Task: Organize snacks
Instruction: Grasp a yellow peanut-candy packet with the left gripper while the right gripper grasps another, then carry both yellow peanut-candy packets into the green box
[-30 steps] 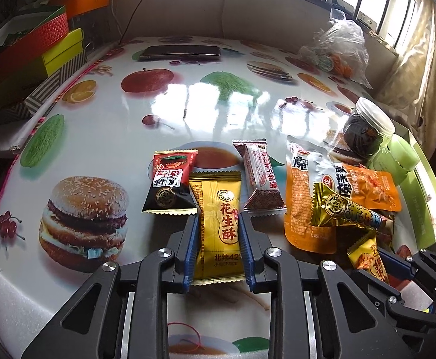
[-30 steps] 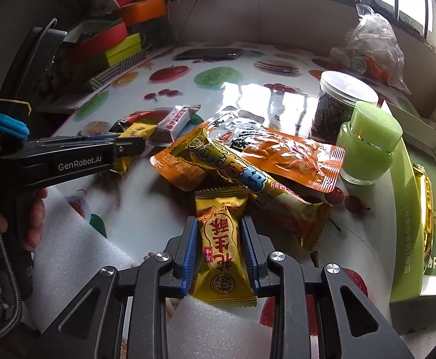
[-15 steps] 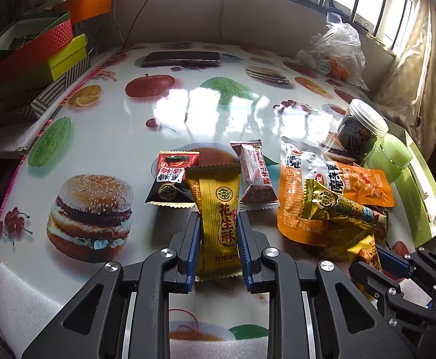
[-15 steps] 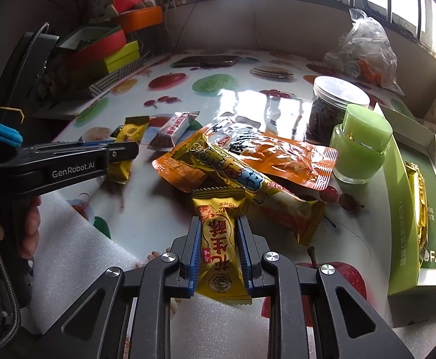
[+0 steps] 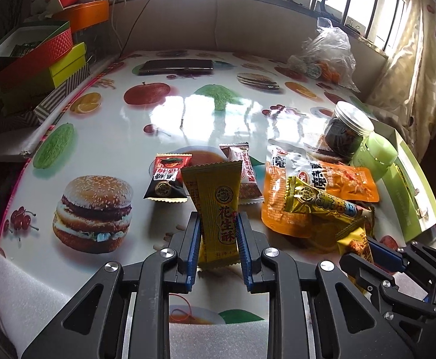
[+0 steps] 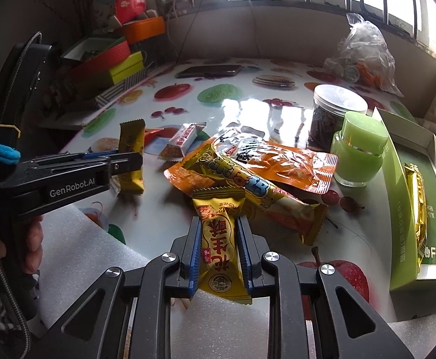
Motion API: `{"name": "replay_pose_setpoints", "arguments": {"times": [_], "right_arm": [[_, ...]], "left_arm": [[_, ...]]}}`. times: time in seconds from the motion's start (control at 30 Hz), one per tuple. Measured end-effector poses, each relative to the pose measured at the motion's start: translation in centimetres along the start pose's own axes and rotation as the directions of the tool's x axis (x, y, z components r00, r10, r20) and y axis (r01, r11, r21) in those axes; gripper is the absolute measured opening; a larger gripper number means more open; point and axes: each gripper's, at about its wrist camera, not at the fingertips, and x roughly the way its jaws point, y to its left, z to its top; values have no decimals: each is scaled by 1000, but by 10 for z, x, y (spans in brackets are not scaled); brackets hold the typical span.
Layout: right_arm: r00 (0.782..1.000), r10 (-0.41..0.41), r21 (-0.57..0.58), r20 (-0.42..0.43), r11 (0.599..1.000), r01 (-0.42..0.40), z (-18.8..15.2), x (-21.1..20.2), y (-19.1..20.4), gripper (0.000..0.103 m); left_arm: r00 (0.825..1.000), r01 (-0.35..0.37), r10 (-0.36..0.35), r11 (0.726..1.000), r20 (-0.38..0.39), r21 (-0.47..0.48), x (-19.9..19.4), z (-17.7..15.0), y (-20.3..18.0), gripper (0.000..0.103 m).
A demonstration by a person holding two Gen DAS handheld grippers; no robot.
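Both tongs, left [image 5: 217, 239] and right [image 6: 219, 243], each pinch a yellow peanut-candy packet [image 5: 215, 206] off the tabletop [image 5: 164, 113], likely for sorting together.

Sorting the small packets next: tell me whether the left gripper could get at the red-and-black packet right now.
Probably not yet: the left gripper is shut on a yellow packet. The red-and-black packet itself lies uncovered nearby.

Around glossy white tablecloth [image 5: 104, 137] printed with burger, apples and green leaves: yellow wrapper [image 5: 218, 209] with red characters, black-and-red packet [image 5: 167, 181], orange pouch [image 6: 281, 161], gold-and-blue stick [image 5: 322, 203], pale green jar [image 6: 357, 155], red and lime boxes [image 5: 38, 56].
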Motion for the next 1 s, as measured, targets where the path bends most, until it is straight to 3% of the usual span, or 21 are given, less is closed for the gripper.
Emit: {"name": "replay_pose_setpoints", "arguments": {"times": [0.4, 1.0], "right_arm": [[998, 14, 21, 60, 1000, -15, 6, -24, -1, 22], [988, -63, 88, 142, 995, 51, 10, -67, -25, 22]], "left_arm": [[999, 31, -32, 999, 44, 23, -22, 3, -14, 24], [988, 114, -124, 988, 90, 104, -50, 13, -61, 25]]}}
